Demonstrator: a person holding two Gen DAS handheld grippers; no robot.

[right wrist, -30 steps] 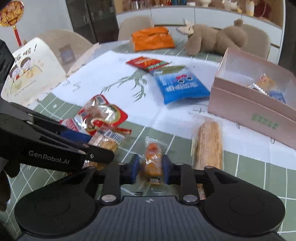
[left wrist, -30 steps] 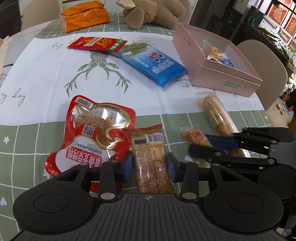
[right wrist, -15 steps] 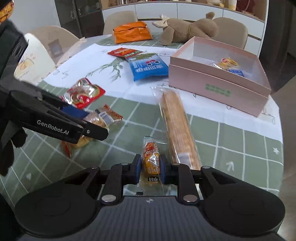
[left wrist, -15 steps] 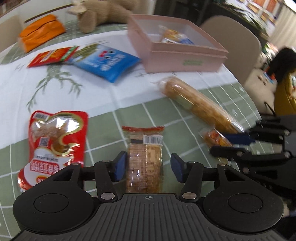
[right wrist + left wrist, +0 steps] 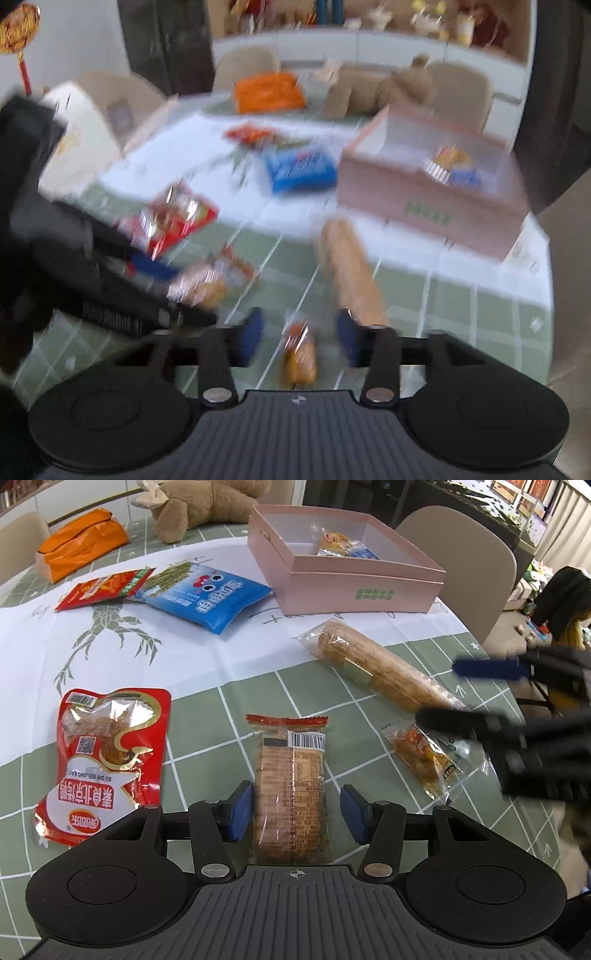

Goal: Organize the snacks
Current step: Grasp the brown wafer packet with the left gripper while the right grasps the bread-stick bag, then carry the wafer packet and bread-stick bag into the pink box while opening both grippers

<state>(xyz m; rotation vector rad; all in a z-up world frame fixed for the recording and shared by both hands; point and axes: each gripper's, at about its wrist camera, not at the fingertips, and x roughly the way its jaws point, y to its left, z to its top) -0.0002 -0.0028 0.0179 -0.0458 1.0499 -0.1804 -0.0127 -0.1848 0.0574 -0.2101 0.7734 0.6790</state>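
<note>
Snacks lie scattered on a table [image 5: 388, 664] whose green checked cloth is partly covered by a white sheet, with the pink box [image 5: 354, 587] at the far side serving, by judgement, as the collecting place: it already holds a few small wrapped items. The left gripper [image 5: 297, 806] stands about half open, its blue pads flanking the near end of the cracker pack [image 5: 291, 775] without pressing it; the pack lies flat on the cloth, so nothing is held, and the straddling pose suggests either a grasp being lined up or a pack just set down. The right gripper [image 5: 299, 338] has its jaws opening at this moment, with the small orange snack [image 5: 300, 352] lying between the pads and clear of both, resting on the table just beside the long biscuit roll [image 5: 352, 273]. A red pouch [image 5: 103, 760], a blue bag [image 5: 210, 598] and a red sachet [image 5: 99, 589] wait farther off, apart from the box. The right wrist view is heavily motion-blurred, so labels and pad contact are hard to judge there; the left wrist view shows the right gripper only as a smeared dark shape at its right edge. Each gripper body hides the near end of the pack beneath it.
</note>
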